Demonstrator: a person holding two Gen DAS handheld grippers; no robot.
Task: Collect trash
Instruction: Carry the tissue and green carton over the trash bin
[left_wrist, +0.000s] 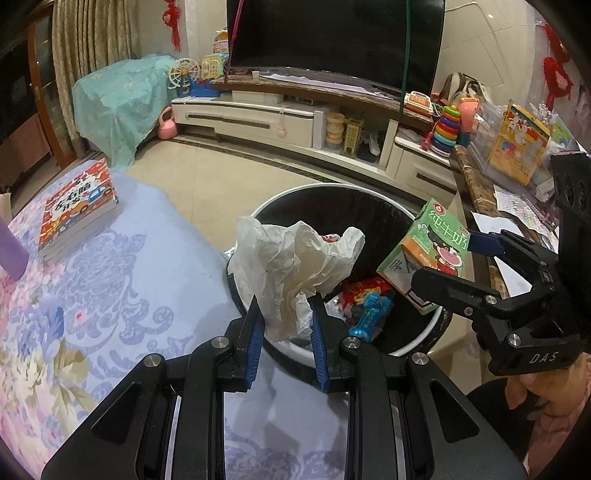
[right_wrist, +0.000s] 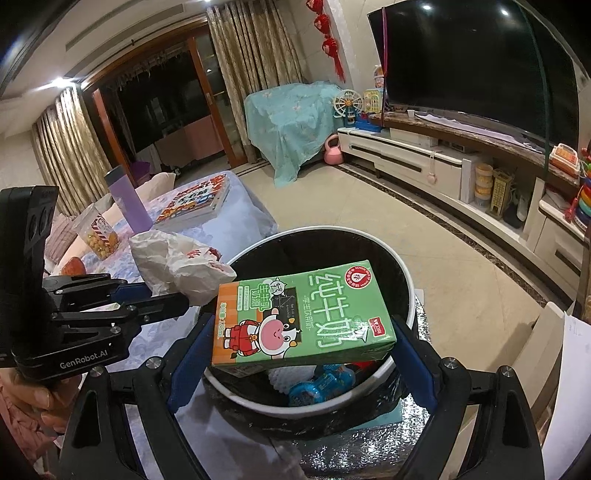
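Note:
A black bin (left_wrist: 321, 192) with a white rim (right_wrist: 402, 280) stands on the floor beside the table, with a blue wrapper (left_wrist: 369, 314) and red packaging inside. My left gripper (left_wrist: 285, 306) is shut on a crumpled white paper wrapper (left_wrist: 295, 254), held over the bin's left rim. In the right wrist view this paper wrapper (right_wrist: 173, 258) sticks up from the left gripper (right_wrist: 166, 293). My right gripper (right_wrist: 303, 325) is shut on a green milk carton (right_wrist: 306, 317), gripped by its ends and lying flat above the bin's opening. From the left wrist view, the carton (left_wrist: 424, 251) hangs over the bin's right rim in the right gripper (left_wrist: 447, 258).
A table with a floral cloth (left_wrist: 110, 295) carries a stack of books (left_wrist: 77, 210), a purple bottle (right_wrist: 127, 199) and a snack jar (right_wrist: 98, 236). A dark side table (left_wrist: 476, 192) with papers and toys stands right of the bin. A TV cabinet (right_wrist: 406, 155) lines the far wall.

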